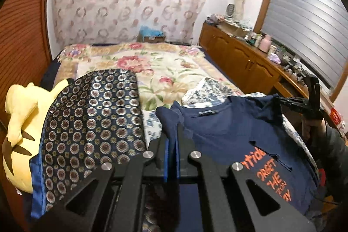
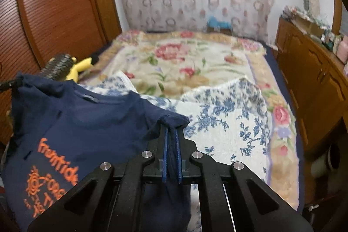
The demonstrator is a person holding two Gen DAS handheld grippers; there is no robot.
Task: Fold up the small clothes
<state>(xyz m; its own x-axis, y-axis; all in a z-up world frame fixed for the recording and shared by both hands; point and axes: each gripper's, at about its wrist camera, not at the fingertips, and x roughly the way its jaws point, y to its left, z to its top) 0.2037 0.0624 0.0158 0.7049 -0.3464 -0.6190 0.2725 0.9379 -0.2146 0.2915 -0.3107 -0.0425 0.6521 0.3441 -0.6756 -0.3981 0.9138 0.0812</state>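
A navy T-shirt [image 1: 228, 129] with orange lettering hangs spread between both grippers above the bed. My left gripper [image 1: 171, 132] is shut on one shoulder corner, with the fabric bunched between its blue pads. In the left wrist view my right gripper [image 1: 279, 99] pinches the opposite corner, with a person's hand [image 1: 311, 125] behind it. In the right wrist view my right gripper [image 2: 171, 132] is shut on a fold of the T-shirt [image 2: 76, 119], which drapes off to the left. The shirt's lower hem is hidden below the grippers.
A white cloth with blue flowers [image 2: 228, 119] lies on the floral blanket [image 1: 152, 66] under the shirt. A dark patterned cushion [image 1: 91, 114] and a yellow plush toy [image 1: 19, 119] sit to the left. A cluttered wooden cabinet [image 2: 308, 71] runs along the right.
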